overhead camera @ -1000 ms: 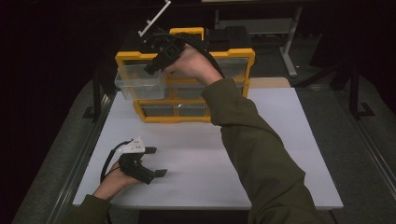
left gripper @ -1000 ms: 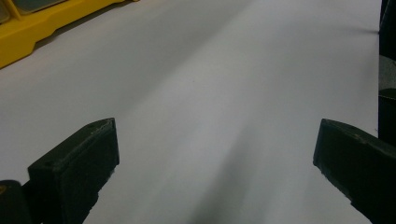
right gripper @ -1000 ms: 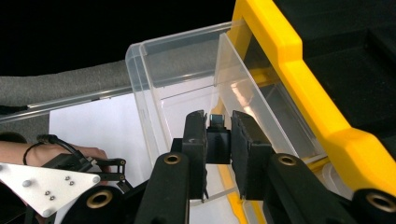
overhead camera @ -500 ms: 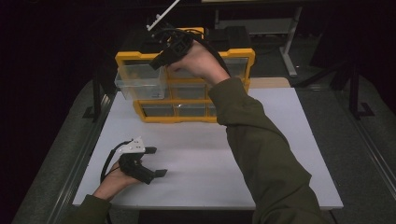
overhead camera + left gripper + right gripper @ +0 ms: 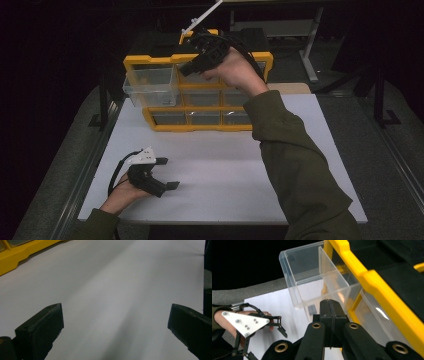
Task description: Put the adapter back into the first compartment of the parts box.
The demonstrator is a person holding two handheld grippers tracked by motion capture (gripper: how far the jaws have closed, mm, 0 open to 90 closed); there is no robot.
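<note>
The right gripper (image 5: 186, 67), jaws pressed together on nothing, hangs before the yellow organiser's (image 5: 200, 126) top row, just right of the clear drawer (image 5: 150, 86) pulled out at its far left. The left gripper (image 5: 167, 174) rests wide open, empty, on the near-left tabletop (image 5: 225, 165).

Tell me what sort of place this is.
Probably a workshop or lab bench set up for recording. A yellow parts organizer with one clear drawer pulled out stands on a white tabletop, grey foam mat borders it, and metal stand legs rise behind in the dark.
</note>
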